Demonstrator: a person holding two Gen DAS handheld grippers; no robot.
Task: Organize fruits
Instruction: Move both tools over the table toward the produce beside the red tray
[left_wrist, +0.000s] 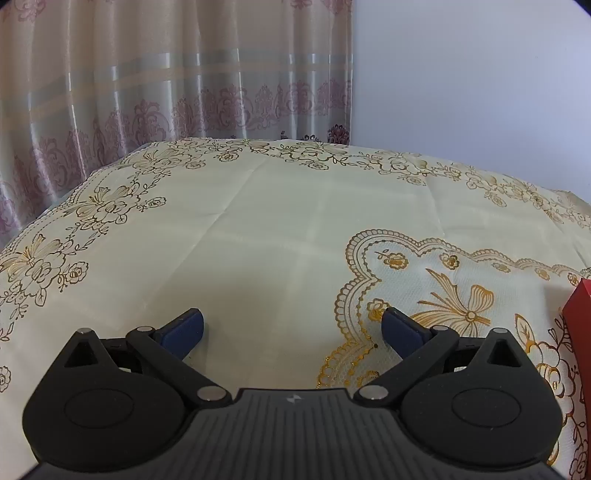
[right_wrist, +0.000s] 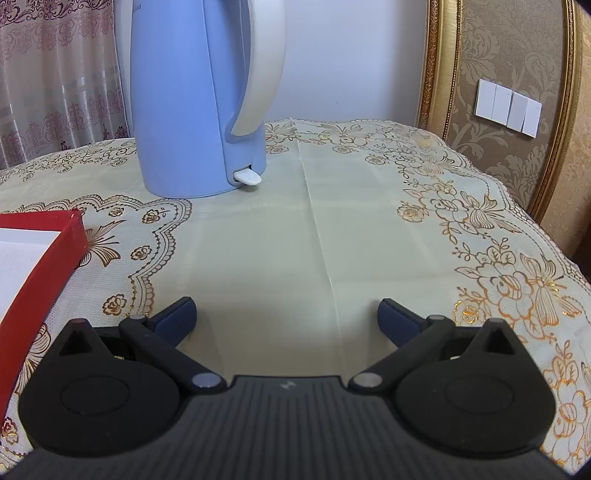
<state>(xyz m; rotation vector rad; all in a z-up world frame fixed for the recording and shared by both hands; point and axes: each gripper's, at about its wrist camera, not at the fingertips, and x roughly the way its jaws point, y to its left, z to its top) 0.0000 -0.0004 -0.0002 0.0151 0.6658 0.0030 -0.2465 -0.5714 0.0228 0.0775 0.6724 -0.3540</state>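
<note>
**Both claws wide and empty, no fruit in sight**

The left claw (left_wrist: 291, 328) hangs with its blue pads spread as far as they go, nothing between them, tilted down over bare cloth. The right claw (right_wrist: 286, 319) is the same: jaws wide apart, nothing held, only the cream cloth below.

The task's own things, the fruits, show in neither view, so where they lie cannot be told. The one likely receptacle is the red box (right_wrist: 44, 258), open with a white inside, sitting at the left edge of the right wrist view; a sliver of the same red wall (left_wrist: 580, 325) shows at the right edge of the left wrist view, which puts it between the two claws.

The first risk, as I judge it, is blind searching: with no fruit visible, either hand may sweep sideways and clip the box wall, shoving it across the smooth tablecloth (left_wrist: 277, 221). The cloth itself is creased and looks slippery, so a dragged pad could bunch it and shift whatever stands on it.

Further out, the tall blue kettle (right_wrist: 199, 110) stands on the worktop ahead of the right claw, near the box's far corner. A reach past the box on that side could knock its white handle (right_wrist: 262, 66); being tall, it would probably tip rather than slide.
</note>
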